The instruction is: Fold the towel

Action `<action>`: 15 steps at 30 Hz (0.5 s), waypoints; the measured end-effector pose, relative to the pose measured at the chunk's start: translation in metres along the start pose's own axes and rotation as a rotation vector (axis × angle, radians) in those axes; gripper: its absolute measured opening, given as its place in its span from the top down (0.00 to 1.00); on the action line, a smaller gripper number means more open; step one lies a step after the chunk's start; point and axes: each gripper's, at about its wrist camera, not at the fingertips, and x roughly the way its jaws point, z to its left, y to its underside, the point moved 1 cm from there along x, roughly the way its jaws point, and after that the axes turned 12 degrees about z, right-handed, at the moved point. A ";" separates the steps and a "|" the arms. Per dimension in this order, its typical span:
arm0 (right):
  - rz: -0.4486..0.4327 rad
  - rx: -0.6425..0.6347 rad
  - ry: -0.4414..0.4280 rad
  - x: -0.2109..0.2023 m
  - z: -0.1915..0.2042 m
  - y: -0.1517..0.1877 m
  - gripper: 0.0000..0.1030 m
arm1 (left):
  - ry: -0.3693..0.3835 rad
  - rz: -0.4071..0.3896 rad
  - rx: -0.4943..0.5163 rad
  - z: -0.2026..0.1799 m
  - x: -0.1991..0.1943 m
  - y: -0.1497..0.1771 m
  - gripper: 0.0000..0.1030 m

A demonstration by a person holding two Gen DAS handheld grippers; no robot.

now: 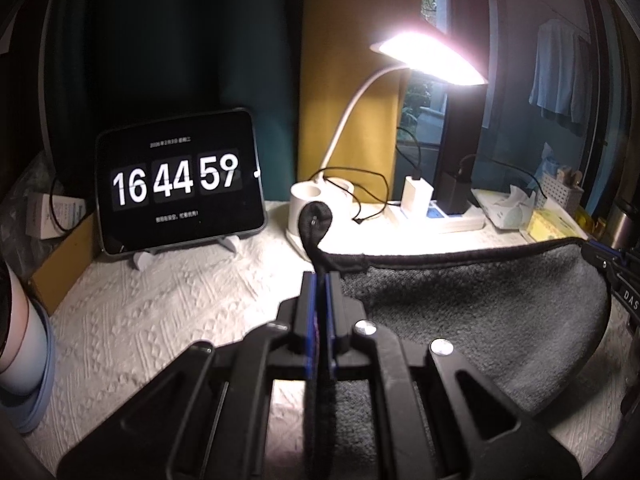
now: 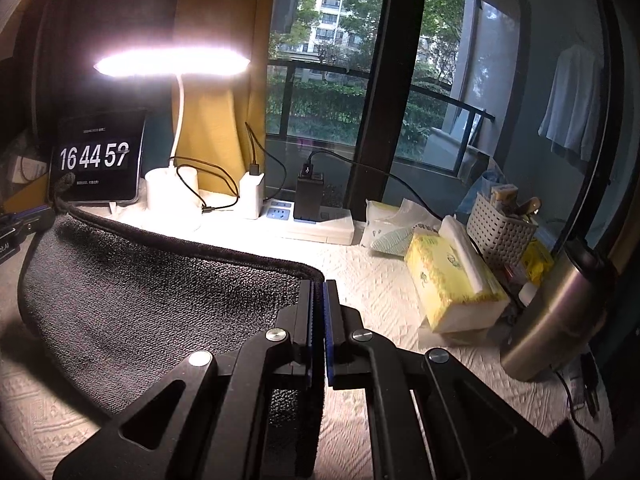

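A dark grey towel [image 1: 480, 312] with a black hem hangs slack between my two grippers above the white textured tablecloth [image 1: 160, 312]. My left gripper [image 1: 320, 280] is shut on the towel's left corner, and a tab of the corner sticks up past the fingertips. In the right wrist view the towel [image 2: 140, 288] sags to the left. My right gripper [image 2: 318, 284] is shut on the towel's right corner. Each gripper shows at the far edge of the other's view.
A tablet clock [image 1: 180, 184] stands at the back left. A lit white desk lamp [image 1: 312, 200], a power strip with chargers [image 2: 304, 216], a yellow tissue pack [image 2: 452, 280], a white basket [image 2: 500, 228] and a steel flask [image 2: 560, 312] line the back and right. A blue-rimmed cup [image 1: 24, 360] sits at the left.
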 end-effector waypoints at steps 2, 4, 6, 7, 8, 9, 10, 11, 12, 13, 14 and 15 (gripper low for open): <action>0.000 -0.002 0.002 0.004 0.001 -0.003 0.95 | -0.001 0.002 -0.003 0.000 0.004 -0.001 0.95; 0.000 -0.003 0.003 0.008 0.000 -0.005 0.95 | -0.002 0.001 -0.005 0.000 0.007 -0.003 0.95; 0.002 -0.005 0.004 0.013 0.000 -0.007 0.95 | 0.000 0.001 -0.007 0.001 0.011 -0.004 0.95; 0.003 -0.006 0.005 0.014 0.000 -0.008 0.95 | 0.000 0.000 -0.008 0.001 0.013 -0.005 0.95; 0.004 -0.007 0.005 0.016 -0.001 -0.009 0.95 | 0.001 -0.001 -0.010 0.001 0.015 -0.007 0.95; 0.004 -0.010 0.007 0.017 -0.001 -0.010 0.95 | 0.001 -0.003 -0.011 0.001 0.016 -0.008 0.95; 0.003 -0.013 0.009 0.018 -0.001 -0.011 0.95 | 0.000 -0.006 -0.012 0.001 0.018 -0.009 0.95; 0.003 -0.014 0.010 0.020 -0.001 -0.012 0.95 | 0.001 -0.006 -0.013 0.001 0.019 -0.010 0.95; 0.003 -0.015 0.010 0.022 -0.002 -0.013 0.95 | 0.001 -0.007 -0.014 0.001 0.021 -0.011 0.95; 0.003 -0.016 0.011 0.024 -0.002 -0.014 0.95 | 0.001 -0.007 -0.014 0.001 0.023 -0.012 0.95; 0.004 -0.017 0.012 0.025 -0.002 -0.015 0.95 | 0.001 -0.007 -0.015 0.001 0.026 -0.013 0.95; 0.005 -0.017 0.011 0.027 -0.003 -0.016 0.95 | 0.001 -0.005 -0.015 0.001 0.028 -0.014 0.95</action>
